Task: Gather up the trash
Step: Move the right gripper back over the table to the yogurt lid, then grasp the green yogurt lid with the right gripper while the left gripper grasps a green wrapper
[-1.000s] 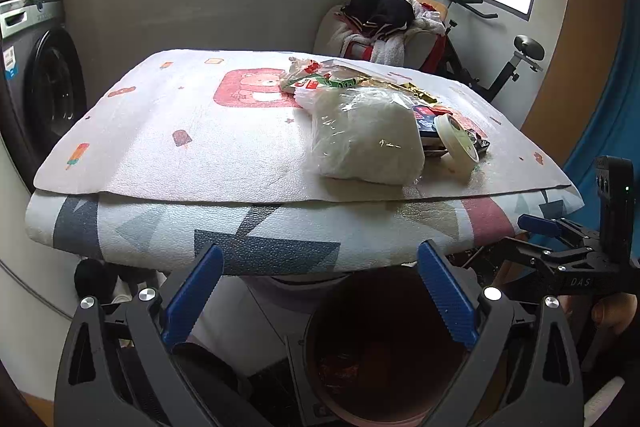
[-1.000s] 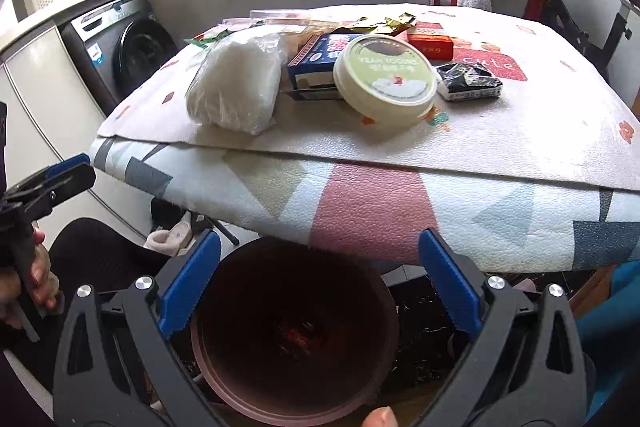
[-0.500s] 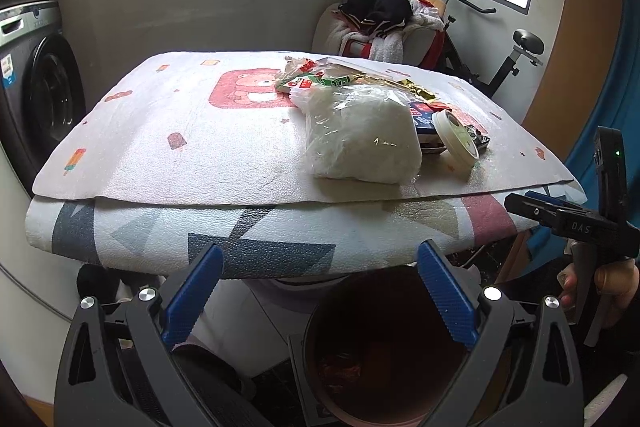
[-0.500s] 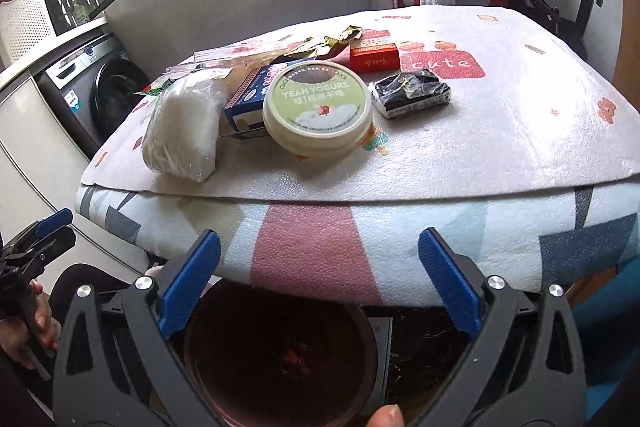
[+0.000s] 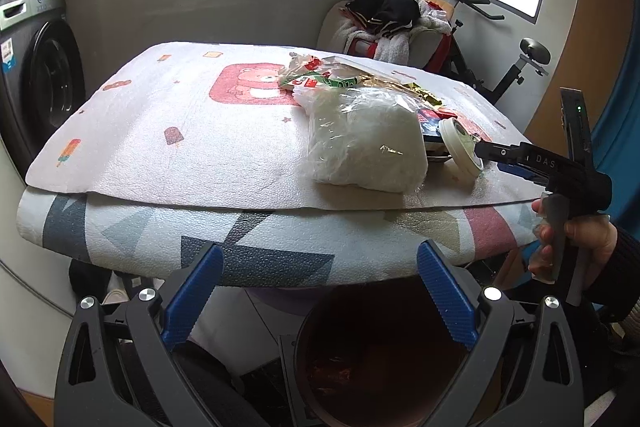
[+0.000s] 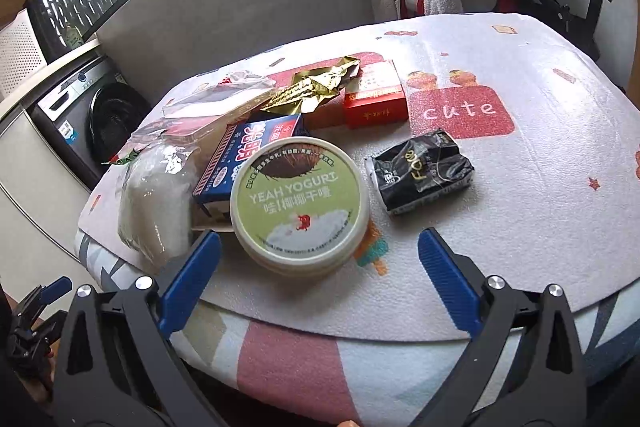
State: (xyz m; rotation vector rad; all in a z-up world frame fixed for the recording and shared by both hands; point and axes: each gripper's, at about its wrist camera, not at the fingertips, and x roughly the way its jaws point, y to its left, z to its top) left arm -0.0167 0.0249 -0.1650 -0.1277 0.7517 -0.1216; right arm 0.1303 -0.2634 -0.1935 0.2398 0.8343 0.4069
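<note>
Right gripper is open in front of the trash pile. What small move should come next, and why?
Probably ease the right gripper forward so its open jaws straddle the yogurt tub, then close. The tub lies nearest the table edge, centred between the jaws, with nothing held yet. The bin waits below the table.

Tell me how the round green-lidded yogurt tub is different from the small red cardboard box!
The round green-lidded yogurt tub is a circle, while the small red cardboard box has straight edges and corners. The tub's top is green with a coconut picture; the box is red with gold writing. The tub sits near the table's front edge, right before the open right gripper; the box lies farther back, beside a crumpled gold wrapper. Both lie on the patterned table cover.
</note>
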